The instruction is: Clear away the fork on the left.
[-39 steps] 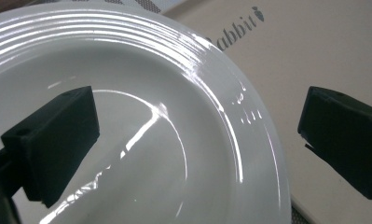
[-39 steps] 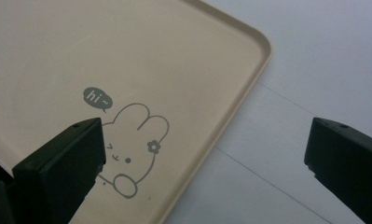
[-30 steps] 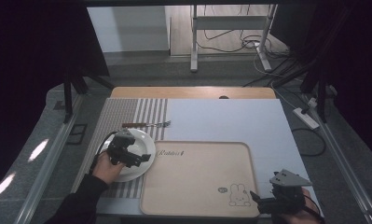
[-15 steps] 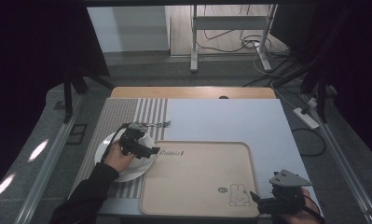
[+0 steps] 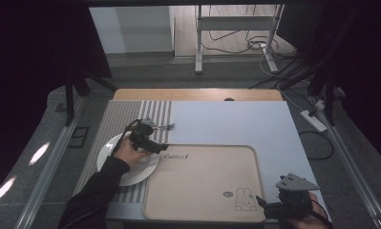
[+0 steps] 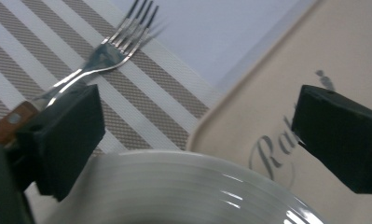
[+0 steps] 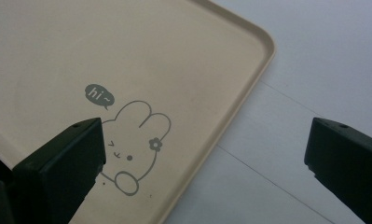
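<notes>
Fork (image 6: 104, 51), wooden-handled, lies flat on the striped placemat (image 5: 131, 114) beyond the white plate (image 5: 109, 155), long axis across the table, tines toward the beige tray (image 5: 202, 191) side. Left gripper (image 5: 152, 143), jaws wide apart, sits over the plate's far rim, just short of the fork. Right gripper (image 5: 269, 207), jaws likewise spread, hovers at the tray's near right corner by the rabbit drawing (image 7: 132, 144).

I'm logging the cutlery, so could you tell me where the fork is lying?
The fork lies on the striped placemat at the table's left, just beyond the white plate, ahead of the left gripper.
</notes>
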Motion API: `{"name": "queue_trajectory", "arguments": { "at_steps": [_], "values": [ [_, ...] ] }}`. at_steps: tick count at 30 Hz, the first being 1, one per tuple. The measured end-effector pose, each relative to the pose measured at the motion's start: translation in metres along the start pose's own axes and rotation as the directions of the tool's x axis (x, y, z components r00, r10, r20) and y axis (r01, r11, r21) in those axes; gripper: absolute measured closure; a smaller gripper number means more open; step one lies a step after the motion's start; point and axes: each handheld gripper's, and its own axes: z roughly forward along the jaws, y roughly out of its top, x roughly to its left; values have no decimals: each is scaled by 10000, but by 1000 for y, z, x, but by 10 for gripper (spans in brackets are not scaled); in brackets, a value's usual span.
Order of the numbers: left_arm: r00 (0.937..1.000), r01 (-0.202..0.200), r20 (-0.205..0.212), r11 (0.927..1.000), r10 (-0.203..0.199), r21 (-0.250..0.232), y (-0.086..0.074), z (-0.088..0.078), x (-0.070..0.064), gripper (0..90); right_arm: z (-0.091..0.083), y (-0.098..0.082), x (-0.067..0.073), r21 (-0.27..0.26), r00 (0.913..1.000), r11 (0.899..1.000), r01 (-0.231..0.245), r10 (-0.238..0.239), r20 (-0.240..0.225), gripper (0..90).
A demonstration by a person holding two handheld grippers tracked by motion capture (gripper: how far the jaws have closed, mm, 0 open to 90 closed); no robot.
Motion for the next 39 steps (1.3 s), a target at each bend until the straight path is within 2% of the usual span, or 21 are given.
{"name": "queue_trajectory", "arguments": {
  "at_steps": [2,6,12,15,16,21,24,27,34,38,39],
  "values": [
    [9999,-11,-143,10000,12,64,2,1,3,111,0,0,0,2,10000,10000,-9,9,-4,0],
    [9991,80,-427,9999,-76,79,6,1,12,314,0,0,0,-3,10000,10000,-3,3,-12,0],
    [9969,191,-770,9993,-166,318,7,3,32,653,0,0,0,-8,10000,10000,-3,3,-18,0],
    [9956,188,-926,9984,-138,534,6,2,41,866,0,0,0,-26,10000,10000,-17,17,-21,0],
    [9948,225,-1007,9978,-160,628,6,2,44,889,0,0,0,-27,10000,10000,-19,19,-28,0],
    [9920,488,-1198,9959,-394,763,4,0,64,890,0,0,0,-25,10000,10000,-26,26,-33,0],
    [9863,694,-1556,9934,-546,918,3,-2,76,889,0,0,0,-17,10000,10000,-31,31,-31,0],
    [9818,952,-1742,9899,-759,1049,2,-4,87,889,0,0,-1,17,10000,10000,-42,42,-57,0],
    [9636,1740,-2261,9766,-1424,1263,-5,-8,116,885,1,0,-1,48,10000,10000,-15,15,-72,0],
    [9584,2011,-2345,9683,-1631,1485,-9,-5,124,885,1,0,-1,59,10000,10000,-25,25,-84,0],
    [9589,2018,-2328,9665,-1620,1587,-11,-4,125,886,1,0,-1,57,10000,10000,-22,23,-78,0]
  ]
}}
